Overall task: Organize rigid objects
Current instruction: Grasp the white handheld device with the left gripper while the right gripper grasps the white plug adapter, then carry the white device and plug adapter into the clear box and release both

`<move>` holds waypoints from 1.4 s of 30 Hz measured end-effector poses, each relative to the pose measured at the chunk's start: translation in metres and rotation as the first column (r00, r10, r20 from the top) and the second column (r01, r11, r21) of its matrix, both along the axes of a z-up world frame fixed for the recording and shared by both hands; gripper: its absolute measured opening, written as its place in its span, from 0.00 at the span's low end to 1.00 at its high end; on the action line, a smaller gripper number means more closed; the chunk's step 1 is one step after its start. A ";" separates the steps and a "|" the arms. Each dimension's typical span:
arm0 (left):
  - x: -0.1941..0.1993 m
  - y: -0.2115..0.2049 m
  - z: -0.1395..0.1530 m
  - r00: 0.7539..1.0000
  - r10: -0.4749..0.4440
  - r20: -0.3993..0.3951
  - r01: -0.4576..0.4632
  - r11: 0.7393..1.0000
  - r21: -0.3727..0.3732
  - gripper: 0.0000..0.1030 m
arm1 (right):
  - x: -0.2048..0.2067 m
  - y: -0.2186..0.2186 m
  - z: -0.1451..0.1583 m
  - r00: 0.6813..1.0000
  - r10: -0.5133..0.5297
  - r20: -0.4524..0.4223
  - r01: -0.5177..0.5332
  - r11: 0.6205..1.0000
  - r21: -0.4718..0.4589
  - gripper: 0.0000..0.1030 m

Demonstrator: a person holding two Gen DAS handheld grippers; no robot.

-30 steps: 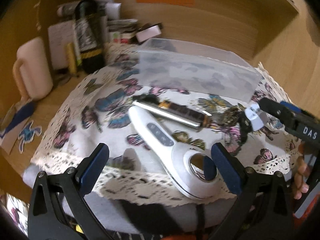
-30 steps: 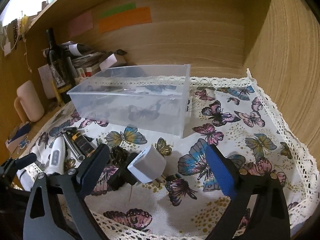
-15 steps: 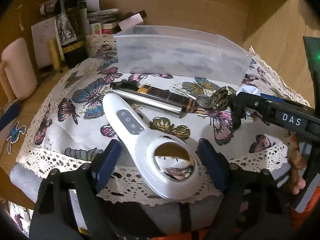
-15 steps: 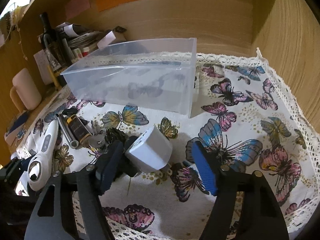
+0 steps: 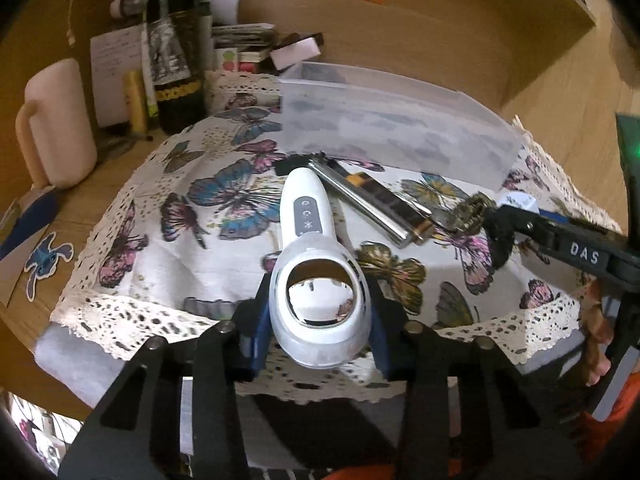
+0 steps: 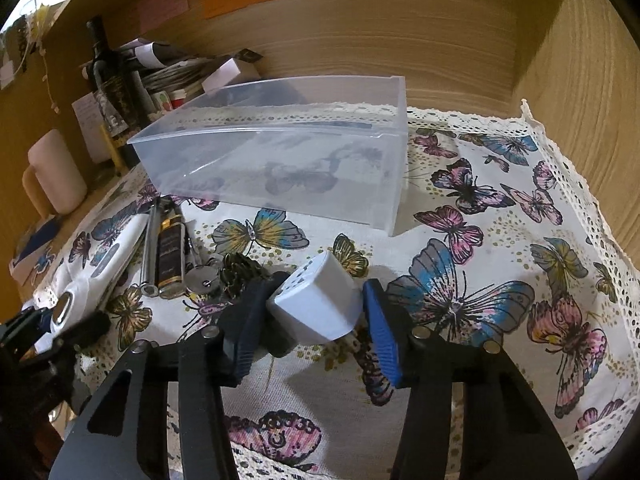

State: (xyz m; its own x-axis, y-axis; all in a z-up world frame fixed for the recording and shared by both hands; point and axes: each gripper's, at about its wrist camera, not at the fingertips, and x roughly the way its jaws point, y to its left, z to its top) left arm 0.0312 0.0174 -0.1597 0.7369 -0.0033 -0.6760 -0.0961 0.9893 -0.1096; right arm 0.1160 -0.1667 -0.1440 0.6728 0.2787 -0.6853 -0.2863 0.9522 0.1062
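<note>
1. Left gripper (image 5: 319, 320) is clamped on the white handheld device (image 5: 314, 264), blue pads squeezing both sides of its round head at the near edge of the butterfly cloth (image 5: 224, 200).
2. Device's long axis runs near-to-far in the left wrist view: fat head w/ the mirrored oval window sits between the pads, slim handle w/ the button strip points away toward the clear plastic bin (image 5: 392, 128).
3. Handle tip lies just beside the end of a chrome tube (image 5: 360, 204), which lies diagonally on the cloth, far-left to near-right, touching a dark gold-labelled bottle (image 5: 384, 196) alongside it.
4. Right gripper (image 6: 316, 312) is closed on the white plug adapter (image 6: 316, 304), pads pressed on its left and right faces.
5. Adapter is tilted, socket face turned up and to the left; metal prongs poke out low on the near-right side. Can't tell if it's touching the cloth or just off it.
6. Adapter sits mid-cloth, near side of the bin, well apart from its front wall.
7. Just left of the adapter: a dark metallic keyring cluster (image 6: 240, 268) w/ a round silver piece beside it.
8. Bin stands open-topped at the back of the cloth; long axis runs left-right in the right wrist view.
9. Off the cloth at left: a pink mug (image 5: 56, 124) and a dark wine bottle (image 5: 172, 52), upright against the wooden wall.
</note>
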 end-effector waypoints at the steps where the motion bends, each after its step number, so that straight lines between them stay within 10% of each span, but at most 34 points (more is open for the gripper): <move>1: -0.001 0.003 0.001 1.000 -0.001 0.012 0.001 1.000 -0.001 0.40 | 0.000 0.000 0.000 1.000 -0.001 0.001 0.001 1.000 0.000 0.44; 42: 0.007 0.020 0.118 0.959 -0.051 0.279 0.032 0.997 0.072 0.40 | -0.011 0.005 0.074 0.972 0.033 0.233 -0.050 0.996 0.071 0.44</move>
State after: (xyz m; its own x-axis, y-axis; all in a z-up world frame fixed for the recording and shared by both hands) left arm 0.0379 0.0369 -0.0419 0.8970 -0.0005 -0.4420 -0.0293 0.9977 -0.0607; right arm 0.1046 -0.1614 -0.0702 0.7973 0.3547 -0.4883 -0.3505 0.9308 0.1037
